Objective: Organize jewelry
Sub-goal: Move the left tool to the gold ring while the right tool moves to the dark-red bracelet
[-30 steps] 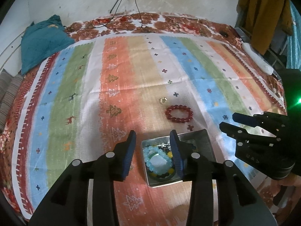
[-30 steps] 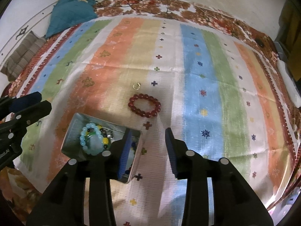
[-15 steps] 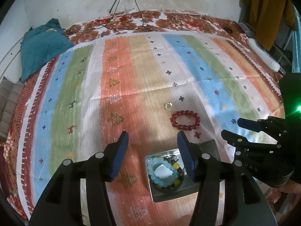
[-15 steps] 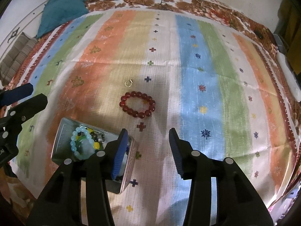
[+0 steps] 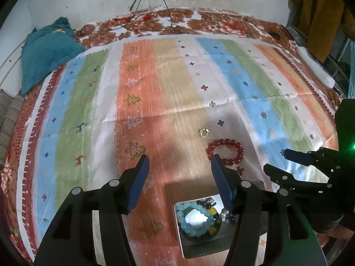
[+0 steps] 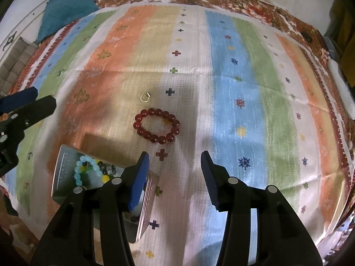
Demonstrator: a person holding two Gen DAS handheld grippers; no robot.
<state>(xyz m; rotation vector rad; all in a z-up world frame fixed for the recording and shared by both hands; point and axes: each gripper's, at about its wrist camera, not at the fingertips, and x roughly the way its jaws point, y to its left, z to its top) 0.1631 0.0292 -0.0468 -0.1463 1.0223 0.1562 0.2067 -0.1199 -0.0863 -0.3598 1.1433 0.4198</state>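
A red bead bracelet (image 5: 225, 150) (image 6: 156, 125) lies on the striped cloth, with a small gold ring (image 5: 203, 132) (image 6: 145, 97) just beyond it. An open metal tin (image 5: 200, 247) (image 6: 63, 170) holds a light blue bead bracelet (image 5: 193, 219) (image 6: 85, 168) and other beads. My left gripper (image 5: 179, 158) (image 6: 44, 97) is open over bare cloth, the tin under its right finger. My right gripper (image 6: 175, 155) (image 5: 276, 160) is open and holds nothing; it hovers just short of the red bracelet, its left finger over the tin's corner.
The striped cloth (image 5: 137, 88) covers a bed with a floral sheet. A teal cushion (image 5: 46, 51) lies at the far left, cables (image 5: 164, 6) trail at the back, a white bar-shaped object (image 5: 315, 66) lies along the right edge, and a mustard garment (image 5: 317, 15) hangs beyond.
Both grippers' jaws have widened. The tin has slid from between the left fingers to low under the right one. In the right wrist view the red bracelet has come closer and larger.
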